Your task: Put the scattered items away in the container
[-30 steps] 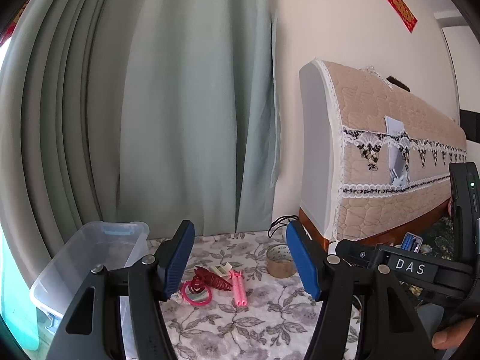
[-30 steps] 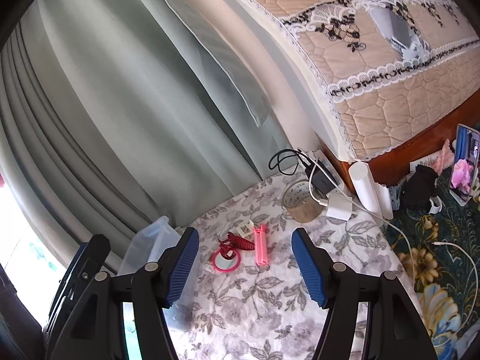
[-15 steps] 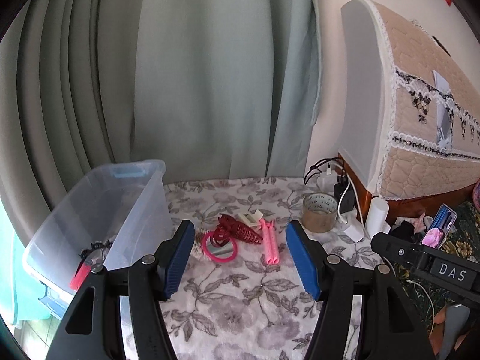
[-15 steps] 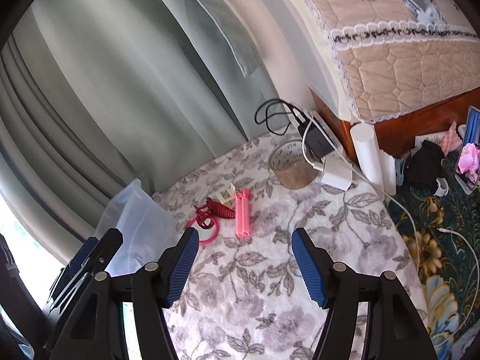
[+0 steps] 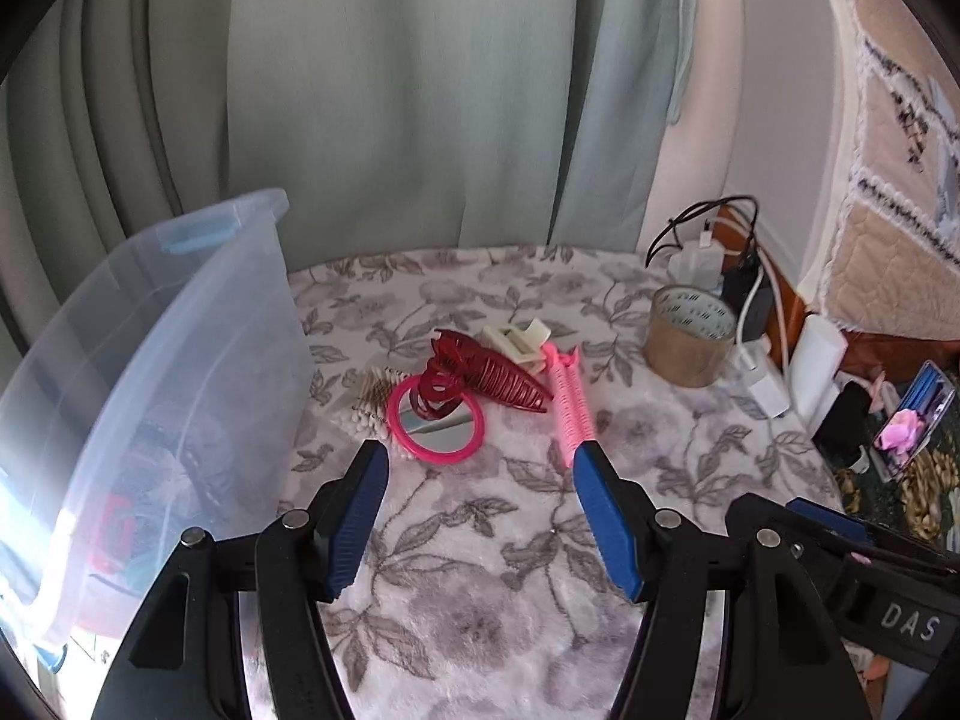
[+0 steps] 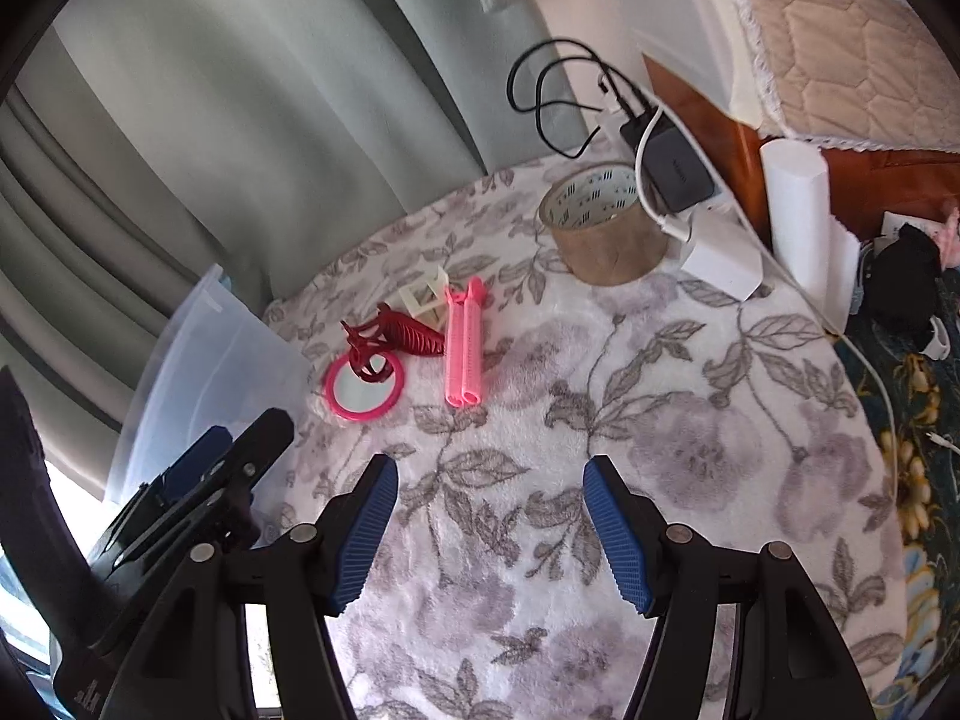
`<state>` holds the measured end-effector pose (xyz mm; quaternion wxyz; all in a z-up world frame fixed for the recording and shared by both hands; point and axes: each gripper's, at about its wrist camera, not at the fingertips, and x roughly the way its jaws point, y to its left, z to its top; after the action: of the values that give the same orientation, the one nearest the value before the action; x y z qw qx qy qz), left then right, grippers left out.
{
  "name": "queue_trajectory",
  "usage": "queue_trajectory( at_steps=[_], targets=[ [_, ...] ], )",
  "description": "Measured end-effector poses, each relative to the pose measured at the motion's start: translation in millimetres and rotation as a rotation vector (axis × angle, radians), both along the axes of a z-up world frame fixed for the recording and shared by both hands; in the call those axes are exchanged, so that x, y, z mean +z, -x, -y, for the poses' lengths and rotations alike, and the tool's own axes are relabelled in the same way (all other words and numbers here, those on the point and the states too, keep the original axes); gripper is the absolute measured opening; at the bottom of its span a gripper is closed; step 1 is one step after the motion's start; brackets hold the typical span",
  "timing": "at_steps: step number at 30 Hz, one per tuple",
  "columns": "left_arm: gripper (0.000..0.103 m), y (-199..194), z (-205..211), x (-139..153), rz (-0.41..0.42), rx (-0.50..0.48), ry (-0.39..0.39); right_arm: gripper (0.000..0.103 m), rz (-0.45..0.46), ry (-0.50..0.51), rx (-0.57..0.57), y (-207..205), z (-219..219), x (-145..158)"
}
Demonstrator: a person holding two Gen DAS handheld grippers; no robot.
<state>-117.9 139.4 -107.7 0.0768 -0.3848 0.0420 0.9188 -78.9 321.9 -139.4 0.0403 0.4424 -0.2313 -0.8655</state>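
Note:
A clear plastic bin point(image 5: 180, 372) stands at the table's left; it also shows in the right wrist view point(image 6: 198, 360), with some items inside. On the floral cloth lie a pink round mirror point(image 5: 435, 423) point(image 6: 362, 387), a dark red hair claw point(image 5: 486, 375) point(image 6: 396, 333), a pink hair roller clip point(image 5: 570, 399) point(image 6: 463, 354), a cream clip point(image 5: 516, 339) point(image 6: 426, 297) and cotton swabs point(image 5: 366, 417). My left gripper point(image 5: 480, 483) is open and empty just short of the mirror. My right gripper point(image 6: 489, 495) is open and empty, nearer than the pile.
A roll of brown tape point(image 5: 690, 339) point(image 6: 603, 225) stands at the back right, beside chargers and cables point(image 6: 672, 168) and a white cylinder point(image 6: 798, 204). A phone point(image 5: 912, 414) lies at the right. Curtains hang behind the table.
Both grippers have tilted down and moved closer to the table, so the pile of hair items looks larger. Both stay open. No item has moved.

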Motion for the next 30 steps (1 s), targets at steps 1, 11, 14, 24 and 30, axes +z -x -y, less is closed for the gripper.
queue_trajectory(
  at_steps=[1, 11, 14, 24, 30],
  targets=[
    [0.065, 6.1, -0.8, -5.4, 0.006, 0.004, 0.010, 0.068, 0.009, -0.003, 0.005, 3.9, 1.0, -3.6],
    [0.065, 61.0, 5.5, -52.7, 0.061, 0.042, 0.027, 0.068, 0.067, -0.040, 0.058, 45.3, 11.9, -29.2],
    [0.065, 72.7, 5.4, -61.3, 0.065, 0.040, 0.030, 0.068, 0.069, -0.047, 0.075, 57.9, 15.8, -33.4],
    [0.068, 94.2, 4.0, -82.4, 0.065, 0.012, 0.081, 0.068, 0.071, -0.057, 0.133, 95.3, 29.5, -44.3],
    [0.072, 99.9, 2.3, -90.9, 0.039, 0.007, 0.159, 0.068, 0.092, -0.078, 0.145, 112.3, 36.4, -56.3]
  ],
)
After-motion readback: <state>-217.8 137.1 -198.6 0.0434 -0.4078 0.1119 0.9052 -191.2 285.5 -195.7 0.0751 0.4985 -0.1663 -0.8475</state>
